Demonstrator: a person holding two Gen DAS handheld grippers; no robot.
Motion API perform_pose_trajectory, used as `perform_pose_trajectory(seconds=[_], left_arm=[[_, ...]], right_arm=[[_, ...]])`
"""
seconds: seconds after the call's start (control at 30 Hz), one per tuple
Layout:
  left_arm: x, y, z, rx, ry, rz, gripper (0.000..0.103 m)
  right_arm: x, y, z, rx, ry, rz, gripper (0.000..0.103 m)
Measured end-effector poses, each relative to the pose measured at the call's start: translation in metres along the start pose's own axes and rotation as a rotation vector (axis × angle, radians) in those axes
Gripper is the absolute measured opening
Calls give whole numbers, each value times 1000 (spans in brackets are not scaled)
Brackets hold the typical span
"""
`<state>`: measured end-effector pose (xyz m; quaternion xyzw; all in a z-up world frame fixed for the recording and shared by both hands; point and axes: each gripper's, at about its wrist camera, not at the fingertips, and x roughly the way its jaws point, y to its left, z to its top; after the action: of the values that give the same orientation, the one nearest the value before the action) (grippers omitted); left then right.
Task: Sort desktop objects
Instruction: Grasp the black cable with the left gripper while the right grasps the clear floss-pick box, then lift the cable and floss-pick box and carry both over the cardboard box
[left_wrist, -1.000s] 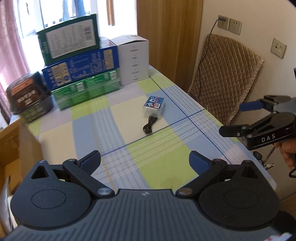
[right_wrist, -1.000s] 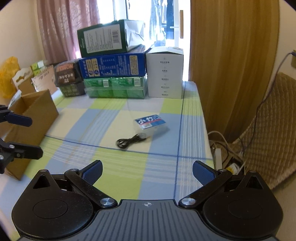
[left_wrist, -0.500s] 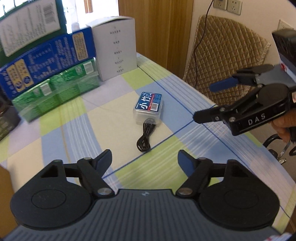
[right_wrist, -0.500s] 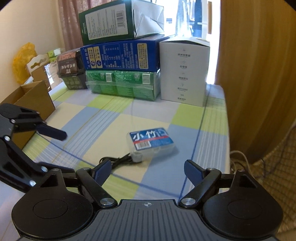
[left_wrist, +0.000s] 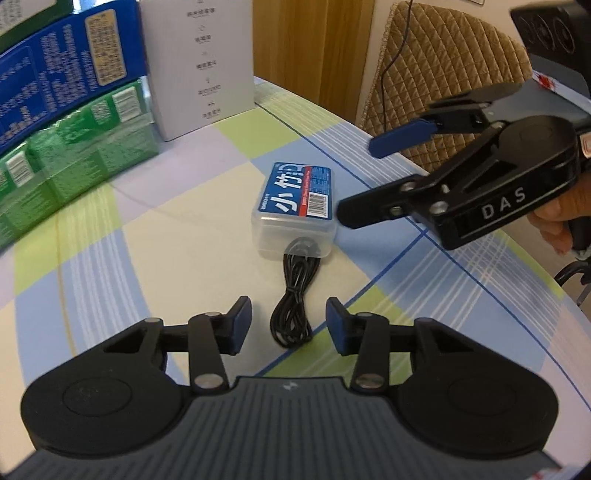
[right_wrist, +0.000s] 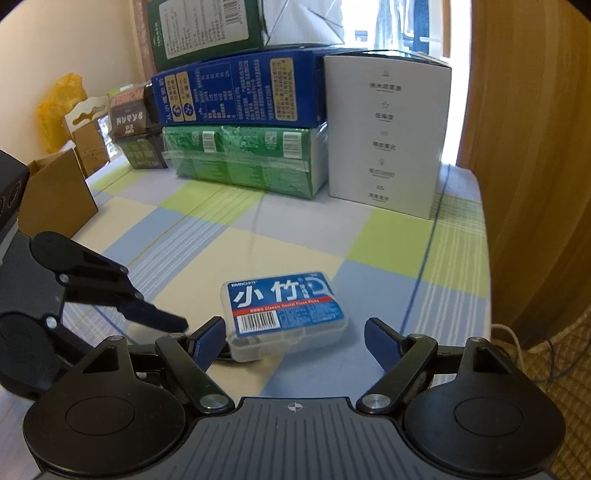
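A clear plastic floss-pick box with a blue label (left_wrist: 295, 210) (right_wrist: 286, 314) lies on the checked tablecloth. A coiled black cable (left_wrist: 293, 299) lies on the cloth, one end touching the box. My left gripper (left_wrist: 289, 325) is open, its fingers on either side of the cable's coil. My right gripper (right_wrist: 295, 341) is open, close to the box, which lies just ahead between its fingers. It shows in the left wrist view (left_wrist: 354, 181) beside the box's right side. The left gripper shows at the left of the right wrist view (right_wrist: 122, 299).
Stacked cartons stand at the table's back: green (right_wrist: 243, 162), blue (right_wrist: 240, 92), dark green (right_wrist: 207, 29), and a white box (right_wrist: 388, 136). A cardboard box (right_wrist: 55, 195) sits at the left edge. A padded chair (left_wrist: 443, 62) stands off the right edge.
Both grippers have moved forward and down toward the box and cable. The left gripper's fingers have narrowed around the cable. The right gripper now sits right at the box.
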<state>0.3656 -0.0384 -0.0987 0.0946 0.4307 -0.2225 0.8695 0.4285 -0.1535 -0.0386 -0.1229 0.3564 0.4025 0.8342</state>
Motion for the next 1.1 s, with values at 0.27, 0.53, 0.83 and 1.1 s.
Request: perform_pose_trajectory(seconds=[0.27, 0.53, 0.83, 1.1], left_arm=[[6, -1, -4, -47, 10, 16, 16], [-18, 12, -31, -150, 30, 64, 7], [-31, 24, -46, -198, 9, 75, 7], [-30, 24, -47, -181, -12, 69, 18]], right_arm=[[26, 1, 8, -14, 11, 31, 79], [41, 9, 16, -27, 14, 4, 80], [62, 17, 19, -37, 56, -30, 85], [54, 28, 11, -15, 73, -91, 84]])
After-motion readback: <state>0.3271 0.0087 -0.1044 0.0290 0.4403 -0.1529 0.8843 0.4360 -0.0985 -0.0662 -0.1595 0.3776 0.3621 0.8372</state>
